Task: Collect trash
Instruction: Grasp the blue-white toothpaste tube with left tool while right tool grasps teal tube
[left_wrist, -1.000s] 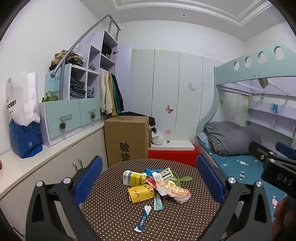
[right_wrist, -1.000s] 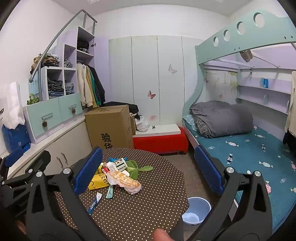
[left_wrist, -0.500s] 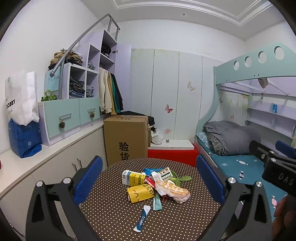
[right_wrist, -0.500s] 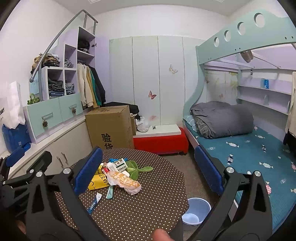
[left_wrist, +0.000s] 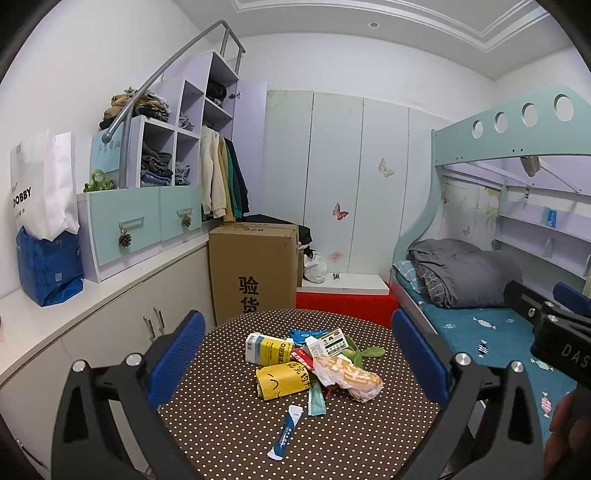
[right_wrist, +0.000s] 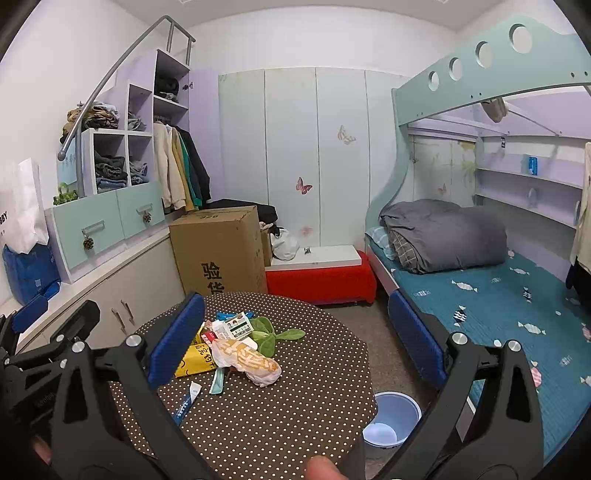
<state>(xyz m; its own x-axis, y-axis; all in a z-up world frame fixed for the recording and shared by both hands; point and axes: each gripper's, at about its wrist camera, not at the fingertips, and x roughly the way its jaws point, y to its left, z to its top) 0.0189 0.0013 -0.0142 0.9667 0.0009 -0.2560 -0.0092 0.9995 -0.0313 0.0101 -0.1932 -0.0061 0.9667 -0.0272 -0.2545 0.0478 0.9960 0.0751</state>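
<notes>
A heap of trash lies on a round brown polka-dot table (left_wrist: 229, 435): a yellow carton (left_wrist: 282, 380), a white-and-yellow box (left_wrist: 267, 349), a crumpled orange-printed wrapper (left_wrist: 347, 376), green leaves (left_wrist: 364, 352) and a blue-white sachet (left_wrist: 286, 432) lying nearer, apart from the heap. My left gripper (left_wrist: 299, 362) is open and empty, above the table's near side. My right gripper (right_wrist: 295, 343) is open and empty, over the table (right_wrist: 295, 417); the wrapper (right_wrist: 247, 362) shows between its fingers. A pale blue bin (right_wrist: 393, 419) stands on the floor right of the table.
A tall cardboard box (left_wrist: 253, 269) stands behind the table. A white counter with cabinets (left_wrist: 74, 314) runs along the left, with a blue bag (left_wrist: 48, 269). A red bench (right_wrist: 321, 280) is at the back. A bunk bed (right_wrist: 498, 295) with a grey quilt fills the right.
Both grippers stay open and almost still. The left view has shifted very slightly; the trash has not moved.
</notes>
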